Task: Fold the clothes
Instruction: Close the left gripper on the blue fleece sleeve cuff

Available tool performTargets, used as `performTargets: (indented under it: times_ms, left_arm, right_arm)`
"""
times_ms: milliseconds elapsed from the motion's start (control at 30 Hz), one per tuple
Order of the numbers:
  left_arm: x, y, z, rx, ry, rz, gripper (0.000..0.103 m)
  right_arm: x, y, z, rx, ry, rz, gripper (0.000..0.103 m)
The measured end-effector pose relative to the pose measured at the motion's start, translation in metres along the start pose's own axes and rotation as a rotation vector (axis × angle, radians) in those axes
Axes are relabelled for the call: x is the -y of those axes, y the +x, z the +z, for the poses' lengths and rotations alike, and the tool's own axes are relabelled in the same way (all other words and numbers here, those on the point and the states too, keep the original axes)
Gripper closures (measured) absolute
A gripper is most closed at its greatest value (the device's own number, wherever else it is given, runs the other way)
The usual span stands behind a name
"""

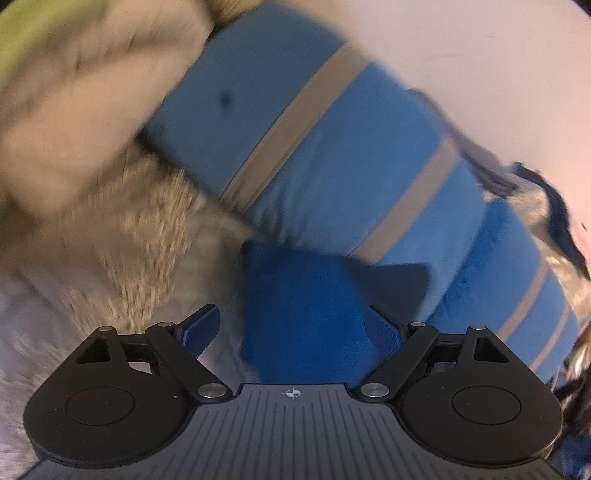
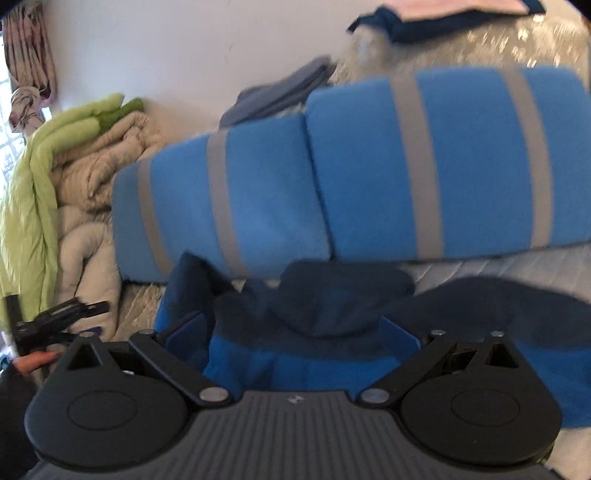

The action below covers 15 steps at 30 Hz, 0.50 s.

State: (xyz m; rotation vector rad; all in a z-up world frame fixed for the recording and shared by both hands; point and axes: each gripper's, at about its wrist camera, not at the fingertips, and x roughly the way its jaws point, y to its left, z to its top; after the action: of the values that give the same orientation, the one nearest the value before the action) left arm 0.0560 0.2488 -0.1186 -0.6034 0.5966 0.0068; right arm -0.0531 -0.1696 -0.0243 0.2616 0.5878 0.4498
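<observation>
the blue garment (image 2: 317, 332) lies on the pale bed cover (image 2: 498, 269), just in front of the rolled blue blanket with grey stripes (image 2: 406, 166). it looks like a soft fleece or knit piece, with a darker crumpled part on top and a brighter blue part below. the judgement is that it is light and limp, not fragile and not slippery, so it will sag and bunch when lifted from one place only. a good hold would be at an edge or corner, one for each tool, so the cloth hangs flat between them.

the left gripper (image 1: 291, 328) has its two blue pads standing wide apart, and a bright blue lump of the garment (image 1: 306, 317) sits between them; the pads do not seem to press on it. the right gripper (image 2: 295, 332) also has its fingers spread wide, with the crumpled cloth lying between, and no pinch is visible.

the right wrist view shows more of the room: the green and beige quilts (image 2: 74, 166) piled by the wall, folded dark clothes (image 2: 424, 18) further back, and the left tool (image 2: 55, 317) at the side with a fingertip of the person. the left wrist view, more blurred, shows only a corner of the garment, but it gives the gap between cloth and pads more clearly.
</observation>
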Motion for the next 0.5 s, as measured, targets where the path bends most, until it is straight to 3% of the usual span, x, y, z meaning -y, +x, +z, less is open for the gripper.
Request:
performTargets:
  times_ms: [167, 300, 367, 400, 467, 500]
  left_arm:
    - [-0.050, 0.048, -0.015, -0.044, -0.261, -0.068, 0.018]
    - [-0.065, 0.072, -0.022, -0.065, -0.421, -0.153, 0.022]
    - [-0.063, 0.077, -0.023, -0.080, -0.457, -0.186, 0.048]
    - [-0.058, 0.076, -0.023, -0.086, -0.452, -0.188, 0.055]
    - [-0.047, 0.073, -0.022, -0.095, -0.431, -0.192, 0.084]
    - [-0.040, 0.069, -0.020, -0.088, -0.398, -0.192, 0.086]
  right_arm:
    - [0.002, 0.032, -0.029, -0.049, -0.005, 0.024, 0.000]
    - [0.009, 0.044, -0.038, -0.095, 0.022, 0.023, 0.000]
    - [0.013, 0.045, -0.039, -0.090, 0.042, 0.024, 0.000]
    - [0.015, 0.045, -0.040, -0.086, 0.050, 0.021, 0.000]
    - [0.017, 0.047, -0.043, -0.084, 0.055, 0.006, 0.000]
    - [0.018, 0.047, -0.044, -0.086, 0.056, -0.001, 0.000]
